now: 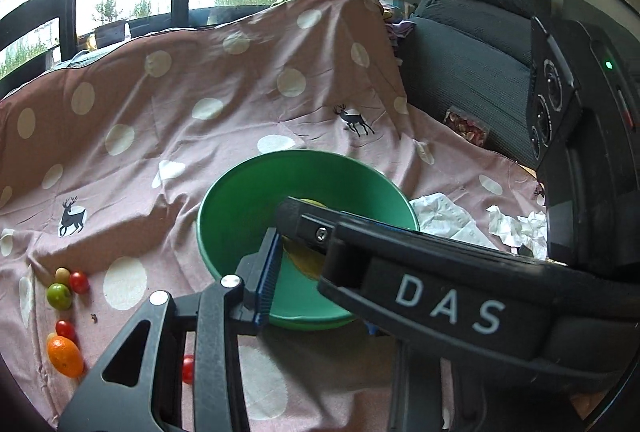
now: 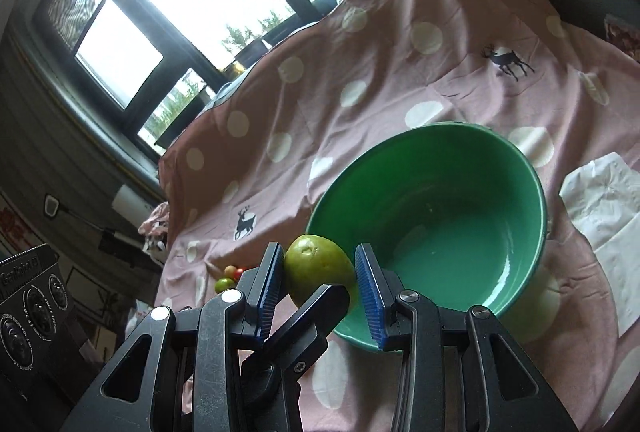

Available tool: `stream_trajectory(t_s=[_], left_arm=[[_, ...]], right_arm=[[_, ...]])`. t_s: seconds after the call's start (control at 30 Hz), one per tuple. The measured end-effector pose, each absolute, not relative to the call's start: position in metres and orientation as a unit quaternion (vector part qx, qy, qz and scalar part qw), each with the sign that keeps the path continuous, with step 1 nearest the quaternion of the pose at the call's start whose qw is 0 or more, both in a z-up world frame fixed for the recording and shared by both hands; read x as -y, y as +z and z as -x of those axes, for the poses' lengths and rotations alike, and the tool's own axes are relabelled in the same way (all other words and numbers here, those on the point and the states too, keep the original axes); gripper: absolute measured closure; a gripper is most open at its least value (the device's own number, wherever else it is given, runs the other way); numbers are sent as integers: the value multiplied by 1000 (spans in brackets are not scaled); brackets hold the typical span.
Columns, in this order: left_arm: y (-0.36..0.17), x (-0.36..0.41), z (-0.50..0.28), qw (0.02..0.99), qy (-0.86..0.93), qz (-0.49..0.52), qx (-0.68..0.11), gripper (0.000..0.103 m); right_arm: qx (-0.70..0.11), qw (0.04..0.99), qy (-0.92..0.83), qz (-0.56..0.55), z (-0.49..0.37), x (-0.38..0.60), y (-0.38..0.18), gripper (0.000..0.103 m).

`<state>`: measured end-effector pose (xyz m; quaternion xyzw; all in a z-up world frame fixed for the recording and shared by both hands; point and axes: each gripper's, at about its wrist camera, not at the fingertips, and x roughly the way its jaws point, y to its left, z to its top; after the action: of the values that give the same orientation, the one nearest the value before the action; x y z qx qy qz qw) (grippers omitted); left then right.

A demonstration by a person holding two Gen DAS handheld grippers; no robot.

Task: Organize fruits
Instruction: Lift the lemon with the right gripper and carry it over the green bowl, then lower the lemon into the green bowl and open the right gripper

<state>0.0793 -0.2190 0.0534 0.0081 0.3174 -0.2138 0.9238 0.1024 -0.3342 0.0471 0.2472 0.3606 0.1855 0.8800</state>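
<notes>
One green fruit is clenched between the blue pads of my right claw. It hangs just by the rim of the green bowl, at the bowl's 8 o'clock. The bowl sits on a pink spotty cloth. I see only one finger of my left claw. A black part hides the rest, so I cannot tell if it grips. In the left view, little fruits lie on the cloth at the bowl's 8 o'clock.
</notes>
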Motion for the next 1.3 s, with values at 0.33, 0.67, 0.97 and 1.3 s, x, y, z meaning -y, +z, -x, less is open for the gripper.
stream_trajectory(t_s=[0.33, 0.67, 0.97, 1.3], left_arm=[[41, 246, -96, 908, -255, -8, -332, 70], [28, 255, -105, 895, -275, 7, -352, 71], [19, 254, -108, 888, -283, 25, -361, 71], [14, 253, -110, 884, -287, 30, -367, 71]], right_arm=[[-370, 875, 138, -280, -108, 366, 31, 62], [-387, 871, 106, -286, -112, 380, 20, 63], [-400, 869, 91, -278, -114, 380, 14, 63], [-407, 867, 84, -276, -116, 380, 11, 63]])
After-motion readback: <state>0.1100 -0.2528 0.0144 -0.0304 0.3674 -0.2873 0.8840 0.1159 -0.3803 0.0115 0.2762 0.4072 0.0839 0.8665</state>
